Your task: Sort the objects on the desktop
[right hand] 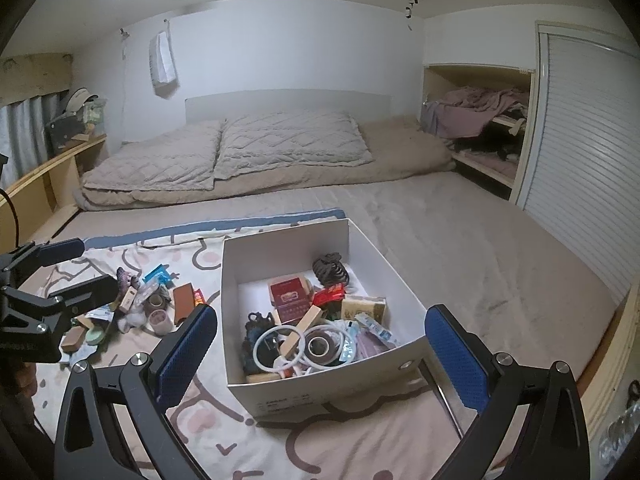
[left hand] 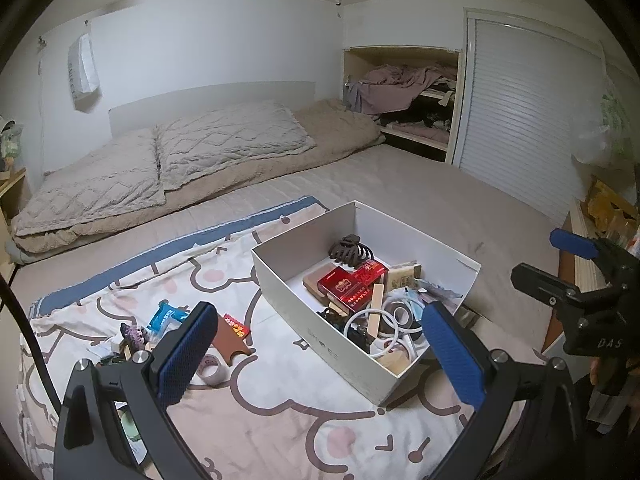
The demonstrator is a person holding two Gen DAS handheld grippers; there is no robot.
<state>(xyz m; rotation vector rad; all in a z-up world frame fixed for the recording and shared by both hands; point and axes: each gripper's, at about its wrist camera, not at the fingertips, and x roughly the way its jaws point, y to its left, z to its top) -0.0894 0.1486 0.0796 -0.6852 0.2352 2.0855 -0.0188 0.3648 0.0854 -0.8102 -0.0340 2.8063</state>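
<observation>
A wide bed (right hand: 460, 232) fills both views, with two quilted pillows (right hand: 288, 144) lying at its head against the white wall. Across the near part of the bed lies a cartoon sheet (left hand: 280, 412) with a blue edge. On that sheet stands a white box (right hand: 320, 398), open at the top and already holding many small things: a red pack (right hand: 289, 294), a brown hair claw (right hand: 330, 268), a wooden block (right hand: 298, 334), a white cable (right hand: 276, 346) in loops and a dark tape roll (right hand: 319, 345). Left of the box, on the sheet, lies a loose pile (right hand: 140, 308) of things not yet sorted; among them are a brown leather piece (left hand: 228, 344), a clear tape roll (left hand: 212, 366), a blue packet (left hand: 166, 314) and a small red card (left hand: 236, 325). The left gripper (left hand: 316, 352) hangs above the sheet with its blue-padded fingers (left hand: 186, 354) spread wide, and nothing is between them; the pile sits just behind its left finger and the box's near corner shows between the two. The right gripper (right hand: 320, 354) is likewise wide open and holds nothing, with the box framed between its fingers. In the left wrist view the right gripper shows at the right edge, beside the box.
</observation>
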